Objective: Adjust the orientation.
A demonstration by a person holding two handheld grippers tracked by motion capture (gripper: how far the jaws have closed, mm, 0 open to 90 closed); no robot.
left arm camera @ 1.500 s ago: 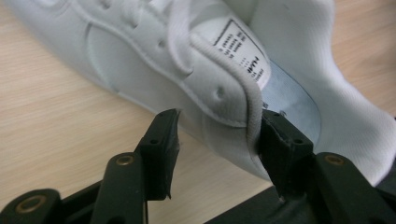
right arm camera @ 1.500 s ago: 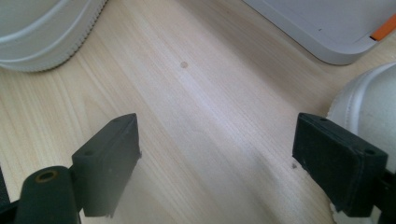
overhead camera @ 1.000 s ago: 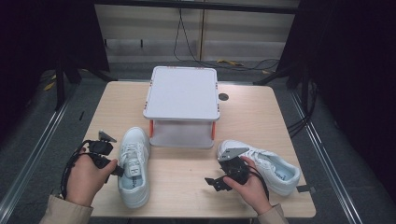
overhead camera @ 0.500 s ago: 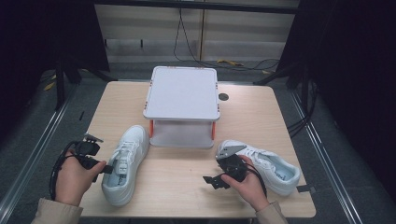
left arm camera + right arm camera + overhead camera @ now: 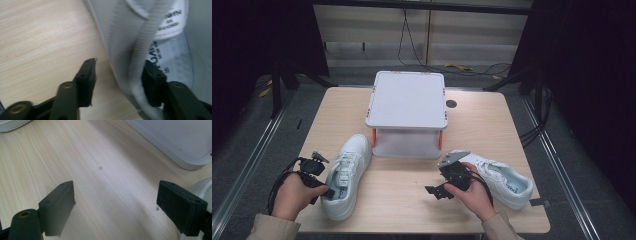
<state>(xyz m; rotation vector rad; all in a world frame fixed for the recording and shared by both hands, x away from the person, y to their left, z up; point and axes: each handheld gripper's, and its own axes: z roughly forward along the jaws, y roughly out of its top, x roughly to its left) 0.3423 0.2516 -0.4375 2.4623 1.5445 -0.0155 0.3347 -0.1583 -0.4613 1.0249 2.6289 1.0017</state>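
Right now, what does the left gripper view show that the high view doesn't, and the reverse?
Left gripper view: the printed label inside the left shoe, and the shoe's collar between the left tool's jaws, which have just been opening, one jaw inside, one outside.

High view: the white stand, the right shoe, the right tool.

Both: the left shoe on the wooden table.

Matt wooden table (image 5: pixel 492 125), seemingly leather shoe (image 5: pixel 344 175) with cloth lining.
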